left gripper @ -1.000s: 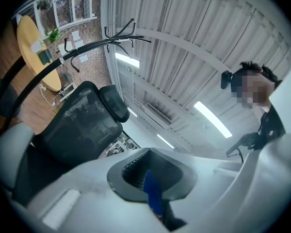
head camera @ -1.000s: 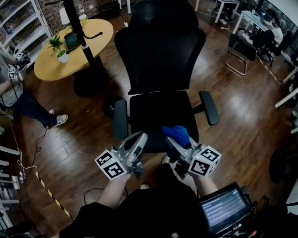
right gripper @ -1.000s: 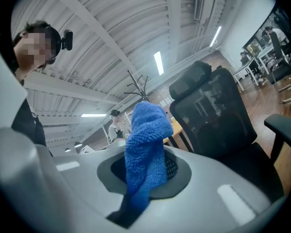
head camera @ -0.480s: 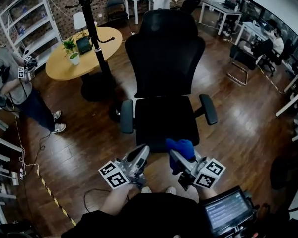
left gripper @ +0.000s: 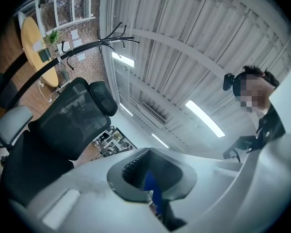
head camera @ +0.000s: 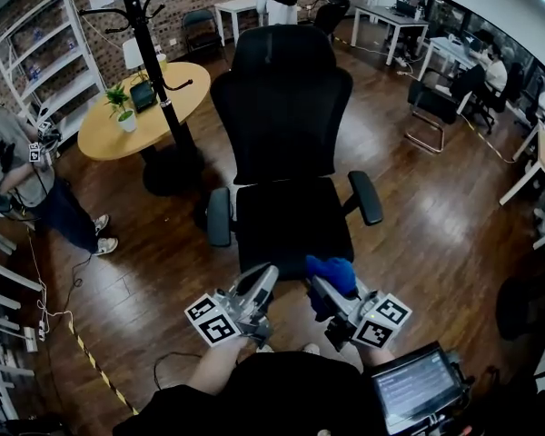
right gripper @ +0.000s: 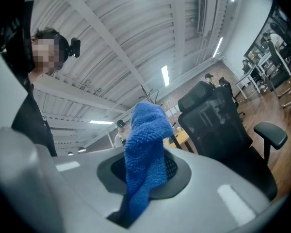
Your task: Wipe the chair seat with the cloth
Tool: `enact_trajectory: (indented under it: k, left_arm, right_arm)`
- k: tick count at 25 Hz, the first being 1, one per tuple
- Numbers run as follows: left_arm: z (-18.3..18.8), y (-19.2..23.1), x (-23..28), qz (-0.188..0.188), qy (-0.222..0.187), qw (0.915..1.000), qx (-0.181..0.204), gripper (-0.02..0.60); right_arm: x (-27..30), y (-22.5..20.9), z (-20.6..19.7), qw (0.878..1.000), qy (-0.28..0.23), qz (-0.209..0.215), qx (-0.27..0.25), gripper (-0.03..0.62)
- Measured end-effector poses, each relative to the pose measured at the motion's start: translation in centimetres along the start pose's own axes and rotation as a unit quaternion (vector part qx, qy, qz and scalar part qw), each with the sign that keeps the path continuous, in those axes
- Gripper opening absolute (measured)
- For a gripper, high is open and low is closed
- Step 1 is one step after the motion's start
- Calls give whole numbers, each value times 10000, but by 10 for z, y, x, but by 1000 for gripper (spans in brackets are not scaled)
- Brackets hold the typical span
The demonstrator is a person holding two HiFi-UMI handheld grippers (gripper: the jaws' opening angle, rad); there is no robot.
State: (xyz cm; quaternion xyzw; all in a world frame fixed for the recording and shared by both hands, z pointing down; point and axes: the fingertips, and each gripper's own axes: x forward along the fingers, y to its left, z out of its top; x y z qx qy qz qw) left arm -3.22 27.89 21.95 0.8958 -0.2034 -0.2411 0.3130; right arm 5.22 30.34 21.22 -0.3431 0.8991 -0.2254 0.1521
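The cloth (head camera: 331, 273) is blue, of thick looped towel stuff. It is in the right gripper (head camera: 322, 287), low in the frame and just right of centre, close to the front edge of the chair seat (head camera: 291, 221); I cannot tell if it touches the seat. In the right gripper view the jaws are pressed onto the middle of the cloth, so one bunch stands up above them and a tail hangs down below.

I judge the cloth to be light, soft and limp. It will fold and drag under any push, and it does not slip easily because the pile is rough. The hold in the middle looks good. For wiping, the free bunch should be laid flat on the seat, so that fabric and not the hard jaws meets the seat.

The left gripper (head camera: 262, 278) is beside it, lower centre. Its jaws are closed together and pinch nothing that I can see.
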Motion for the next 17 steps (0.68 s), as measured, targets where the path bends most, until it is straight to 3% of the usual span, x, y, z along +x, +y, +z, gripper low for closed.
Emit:
enact_trajectory:
  k: [17]
  left_arm:
    - [2,-2,-6,61,0,10000,7,-9]
  right_arm:
    - [-6,-1,4,9997,-230,-12,0,43]
